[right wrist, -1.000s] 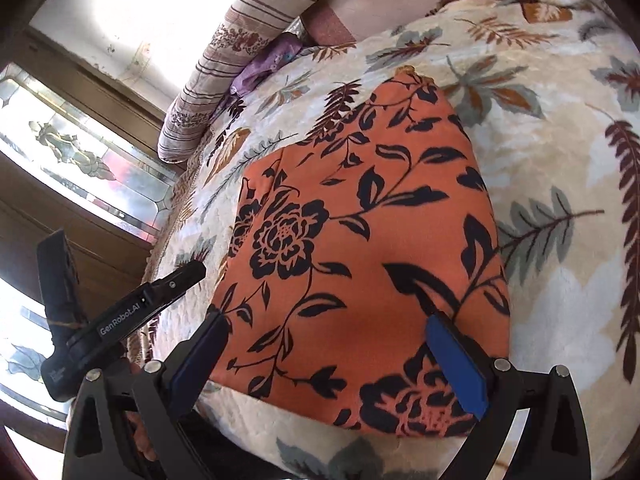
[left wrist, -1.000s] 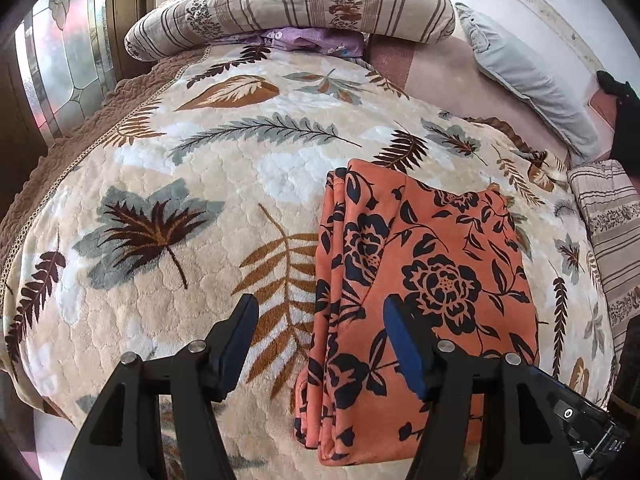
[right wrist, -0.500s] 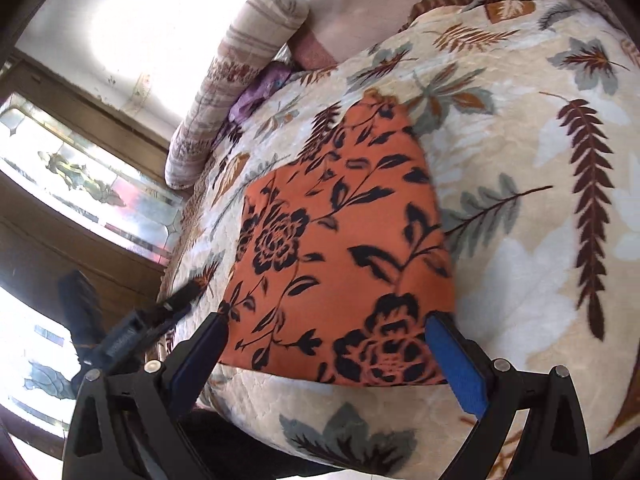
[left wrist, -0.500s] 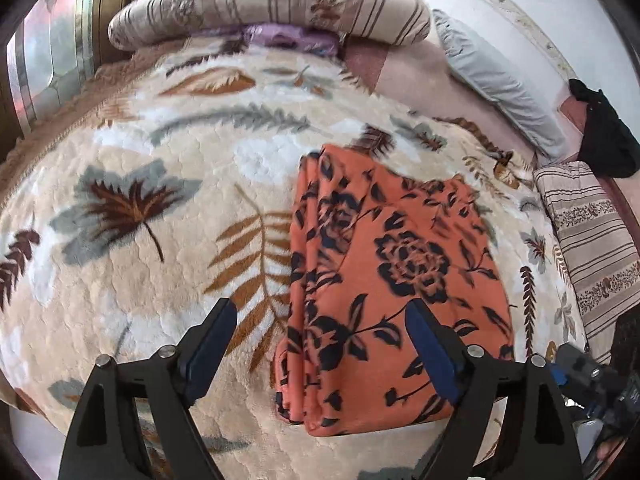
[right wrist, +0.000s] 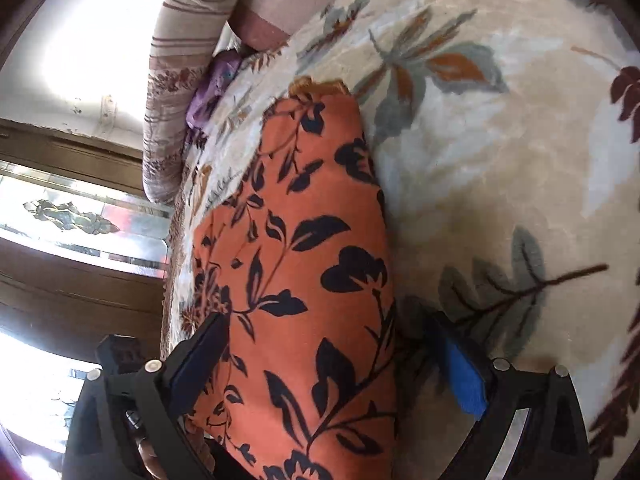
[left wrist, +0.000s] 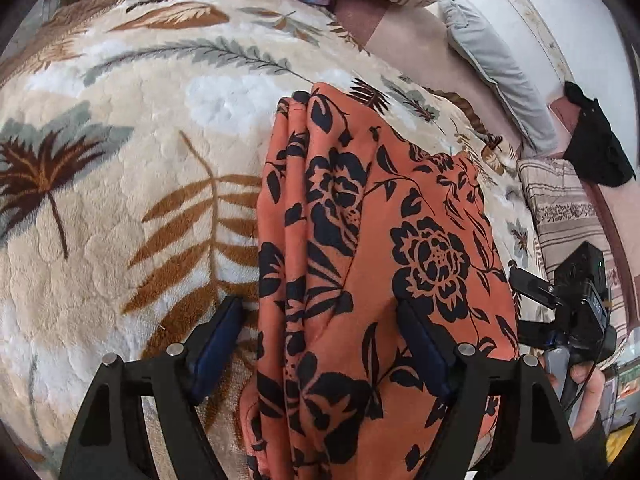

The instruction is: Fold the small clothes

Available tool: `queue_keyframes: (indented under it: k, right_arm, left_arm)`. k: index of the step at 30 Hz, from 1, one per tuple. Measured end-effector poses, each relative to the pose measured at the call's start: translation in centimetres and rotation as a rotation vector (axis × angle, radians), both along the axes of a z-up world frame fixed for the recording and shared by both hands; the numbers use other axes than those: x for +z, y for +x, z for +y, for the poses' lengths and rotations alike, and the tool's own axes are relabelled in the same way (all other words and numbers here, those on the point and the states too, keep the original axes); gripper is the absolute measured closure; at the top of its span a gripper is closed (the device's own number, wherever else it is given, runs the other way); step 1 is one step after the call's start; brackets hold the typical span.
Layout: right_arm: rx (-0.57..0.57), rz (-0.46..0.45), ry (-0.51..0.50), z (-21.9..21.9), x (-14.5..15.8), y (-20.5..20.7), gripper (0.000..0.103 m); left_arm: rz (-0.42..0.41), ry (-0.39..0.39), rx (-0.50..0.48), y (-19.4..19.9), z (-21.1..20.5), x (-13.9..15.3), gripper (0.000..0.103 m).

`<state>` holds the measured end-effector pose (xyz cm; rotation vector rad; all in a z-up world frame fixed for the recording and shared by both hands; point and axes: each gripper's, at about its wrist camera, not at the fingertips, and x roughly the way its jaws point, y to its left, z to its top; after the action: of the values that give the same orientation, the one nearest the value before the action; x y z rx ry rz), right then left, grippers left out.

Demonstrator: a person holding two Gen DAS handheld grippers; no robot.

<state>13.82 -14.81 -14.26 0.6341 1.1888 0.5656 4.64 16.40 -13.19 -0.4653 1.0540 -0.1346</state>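
I have the orange floral garment [left wrist: 372, 264] already folded into a long, layered strip on the leaf-print blanket [left wrist: 120, 208] of the bed, near its edge, so I judge the lengthwise folds done and a crosswise fold left. Its long axis runs from my claws toward the striped bolster [right wrist: 180, 80] at the head. My left claw [left wrist: 320, 344] is closing, straddling the strip's stacked left edge, pads not yet pressing. My right claw [right wrist: 332, 364] stands wide open, straddling its right edge.
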Motion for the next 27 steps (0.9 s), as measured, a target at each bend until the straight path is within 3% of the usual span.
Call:
queue_keyframes:
  k: [1,3,4,7,9,12,17,19,20,21,22,23,24,27]
  right_arm:
    - [0.023,-0.035,-0.035,0.6,0.3,-0.1,0.028]
    - [0.095,-0.061,-0.108,2.4,1.0,-0.4,0.051]
    - [0.109,-0.087,-0.153,2.9,1.4,-0.6,0.057]
    - [0.147,-0.182,-0.274,4.3,3.4,-1.3,0.064]
    - [0.185,-0.286,-0.362,5.4,5.6,-2.5,0.066]
    - [0.178,-0.392,-0.383,4.9,9.0,-3.2,0.066]
    - [0.06,-0.436,-0.358,-1.0,12.3,-1.0,0.066]
    - [0.004,-0.399,-0.31,-3.8,11.7,0.3,0.06]
    - [-0.013,-0.365,-0.296,-5.1,10.5,1.2,0.054]
    - [-0.043,-0.311,-0.306,-6.3,8.6,2.2,0.039]
    - [-0.094,-0.25,-0.338,-7.5,6.8,2.9,0.032]
    - [-0.15,-0.19,-0.38,-8.6,4.9,3.2,0.032]
    - [-0.176,-0.166,-0.398,-9.5,3.7,2.9,0.032]
    - [-0.236,-0.255,-0.374,-10.8,4.1,-0.1,0.031]
  left_arm:
    - [-0.004,0.007,-0.008,0.0,-0.3,0.1,0.034]
    - [-0.01,-0.028,-0.018,0.2,-0.4,-0.1,0.047]
    - [-0.015,-0.035,-0.015,0.2,-0.4,-0.1,0.055]
    - [-0.043,-0.012,-0.039,0.0,-1.0,0.4,0.069]
    - [-0.074,0.03,-0.041,-0.2,-1.8,1.8,0.074]
    - [-0.147,0.015,-0.055,0.3,-3.2,4.5,0.075]
    - [-0.241,-0.016,-0.099,3.5,-7.6,7.3,0.074]
    - [-0.227,0.011,-0.094,5.3,-9.5,6.2,0.065]
    - [-0.177,0.038,-0.089,6.4,-10.5,4.9,0.061]
    - [-0.091,0.073,-0.089,7.5,-11.4,3.1,0.054]
    - [-0.014,0.098,-0.084,8.2,-11.7,1.4,0.051]
    - [0.007,0.072,-0.083,8.2,-11.6,0.4,0.048]
    - [-0.014,0.064,-0.055,7.5,-11.1,0.5,0.047]
    - [-0.067,0.136,-0.045,5.1,-10.7,2.5,0.044]
